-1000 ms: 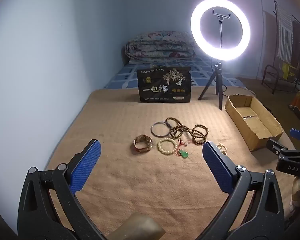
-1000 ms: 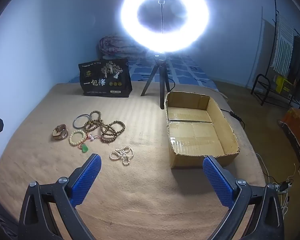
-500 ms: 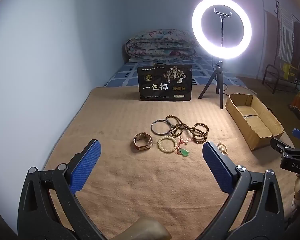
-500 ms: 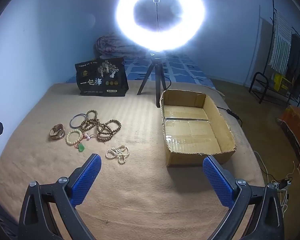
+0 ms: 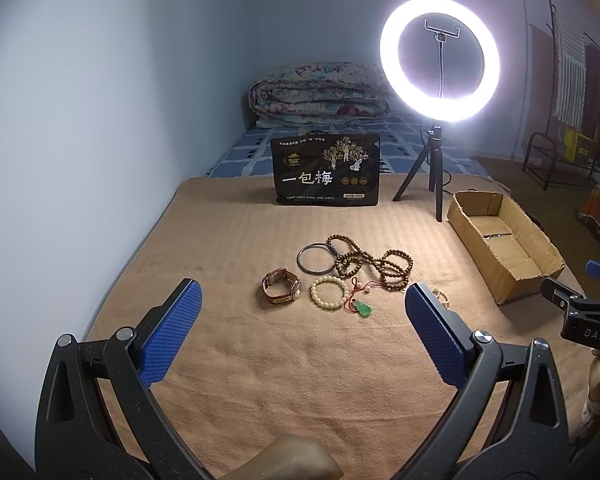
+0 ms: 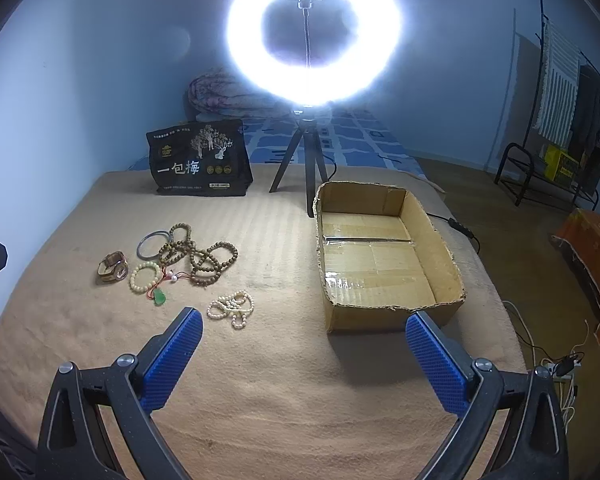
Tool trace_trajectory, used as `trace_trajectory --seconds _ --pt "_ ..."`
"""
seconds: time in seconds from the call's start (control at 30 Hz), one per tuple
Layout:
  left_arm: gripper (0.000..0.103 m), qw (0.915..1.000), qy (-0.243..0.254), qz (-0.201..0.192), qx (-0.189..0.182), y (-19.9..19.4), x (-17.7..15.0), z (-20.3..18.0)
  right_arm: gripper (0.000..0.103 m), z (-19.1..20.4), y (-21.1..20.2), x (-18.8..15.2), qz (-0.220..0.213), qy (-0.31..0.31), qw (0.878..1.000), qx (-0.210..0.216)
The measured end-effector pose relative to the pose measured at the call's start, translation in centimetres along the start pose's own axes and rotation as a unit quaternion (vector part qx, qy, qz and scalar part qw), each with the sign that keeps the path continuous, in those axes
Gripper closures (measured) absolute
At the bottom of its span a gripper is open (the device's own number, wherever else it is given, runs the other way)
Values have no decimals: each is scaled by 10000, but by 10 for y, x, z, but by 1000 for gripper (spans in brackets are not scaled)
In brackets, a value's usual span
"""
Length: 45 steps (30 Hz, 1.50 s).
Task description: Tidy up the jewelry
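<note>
Jewelry lies in a cluster on the tan blanket: a brown-strap watch (image 5: 281, 286) (image 6: 112, 268), a cream bead bracelet (image 5: 329, 293) (image 6: 144, 277), a metal bangle (image 5: 317, 258) (image 6: 153, 244), long brown prayer beads (image 5: 374, 261) (image 6: 200, 256), a green pendant on red cord (image 5: 362, 307) (image 6: 159, 297) and a pearl string (image 6: 233, 307). An open cardboard box (image 5: 504, 240) (image 6: 380, 256) holds nothing and stands to their right. My left gripper (image 5: 300, 320) is open, short of the cluster. My right gripper (image 6: 302, 354) is open, between the pearls and the box.
A black snack bag (image 5: 326, 170) (image 6: 200, 158) stands at the back. A lit ring light on a tripod (image 5: 439, 60) (image 6: 312, 32) stands beside the box's far end. A folded quilt (image 5: 320, 96) lies behind. Cables (image 6: 552, 360) trail on the floor right of the bed.
Both grippers have drifted slightly; in the right wrist view the box and jewelry have shifted left. No item has been touched or moved.
</note>
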<state>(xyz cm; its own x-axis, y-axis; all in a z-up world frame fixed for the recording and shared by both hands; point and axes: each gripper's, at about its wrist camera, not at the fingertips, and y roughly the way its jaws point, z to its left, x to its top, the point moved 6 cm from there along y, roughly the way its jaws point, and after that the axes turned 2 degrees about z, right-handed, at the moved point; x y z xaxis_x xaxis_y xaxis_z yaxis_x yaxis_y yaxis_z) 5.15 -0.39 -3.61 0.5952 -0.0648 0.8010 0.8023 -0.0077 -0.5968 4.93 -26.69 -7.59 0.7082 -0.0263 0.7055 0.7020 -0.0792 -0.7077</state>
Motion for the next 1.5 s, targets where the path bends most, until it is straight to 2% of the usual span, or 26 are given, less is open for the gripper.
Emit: trace_trajectory --seconds 1.5 --pt "0 10000 -9 -27 -7 -2 1 -2 0 -2 -1 -2 17 13 10000 20"
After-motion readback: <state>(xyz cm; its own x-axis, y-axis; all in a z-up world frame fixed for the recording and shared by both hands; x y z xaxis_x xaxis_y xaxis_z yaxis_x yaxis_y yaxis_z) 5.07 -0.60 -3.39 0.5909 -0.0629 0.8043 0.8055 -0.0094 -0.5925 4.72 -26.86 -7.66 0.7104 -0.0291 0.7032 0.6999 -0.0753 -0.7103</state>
